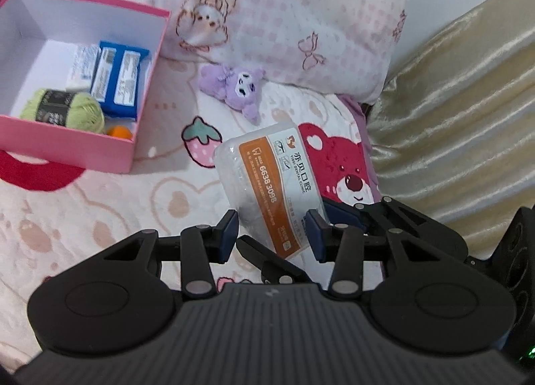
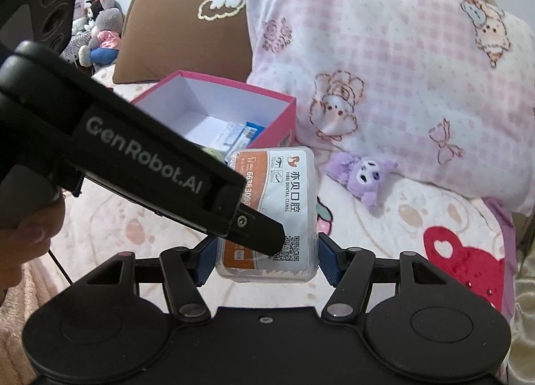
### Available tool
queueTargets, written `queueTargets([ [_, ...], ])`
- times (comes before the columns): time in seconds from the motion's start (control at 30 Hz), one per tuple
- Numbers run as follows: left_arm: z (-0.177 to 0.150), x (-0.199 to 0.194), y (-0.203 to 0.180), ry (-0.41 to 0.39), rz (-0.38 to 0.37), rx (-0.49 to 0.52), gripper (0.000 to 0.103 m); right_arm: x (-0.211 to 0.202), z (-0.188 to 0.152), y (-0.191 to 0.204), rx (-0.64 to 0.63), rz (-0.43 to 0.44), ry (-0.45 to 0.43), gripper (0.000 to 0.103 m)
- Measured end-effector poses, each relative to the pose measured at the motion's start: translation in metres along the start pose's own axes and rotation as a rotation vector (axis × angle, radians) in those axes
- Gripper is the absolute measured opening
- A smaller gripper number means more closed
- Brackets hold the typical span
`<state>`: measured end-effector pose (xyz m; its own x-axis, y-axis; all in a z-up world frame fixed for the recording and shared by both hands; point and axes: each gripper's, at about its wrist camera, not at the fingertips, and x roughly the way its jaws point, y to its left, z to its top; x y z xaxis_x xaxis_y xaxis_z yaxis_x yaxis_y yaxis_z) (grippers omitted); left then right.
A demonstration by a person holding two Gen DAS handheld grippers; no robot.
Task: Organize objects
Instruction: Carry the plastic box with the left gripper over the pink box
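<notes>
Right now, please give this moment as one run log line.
held: clear plastic dental-clinic packet | by: right gripper and left gripper | target: pink cardboard box, open | state: packet lifted above bedspread

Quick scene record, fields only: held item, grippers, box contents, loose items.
held item: clear plastic pack with an orange and white label
right gripper: shut on the pack's sides
left gripper: shut on the same pack
pink box: open; yarn, blue cartons, a small orange thing
loose items: purple plush by the pillow
</notes>
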<state>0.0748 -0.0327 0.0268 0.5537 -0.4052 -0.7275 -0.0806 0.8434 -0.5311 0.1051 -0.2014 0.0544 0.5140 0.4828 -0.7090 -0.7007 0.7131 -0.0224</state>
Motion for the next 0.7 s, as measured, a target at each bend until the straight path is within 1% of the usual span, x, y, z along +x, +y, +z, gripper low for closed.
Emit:
queueTargets([
  [0.37, 0.003, -0.034, 0.009, -0.065, 0.016, -0.001, 0.042, -0.006, 0.018, 0.021, -0.036, 0.017, -0.035, 0.067],
  [0.7, 0.003, -0.057, 0.026, -0.091, 0.033, -0.017, 0.042, -0.004, 0.033, 0.039, -0.076, 0.056, -0.036, 0.067],
])
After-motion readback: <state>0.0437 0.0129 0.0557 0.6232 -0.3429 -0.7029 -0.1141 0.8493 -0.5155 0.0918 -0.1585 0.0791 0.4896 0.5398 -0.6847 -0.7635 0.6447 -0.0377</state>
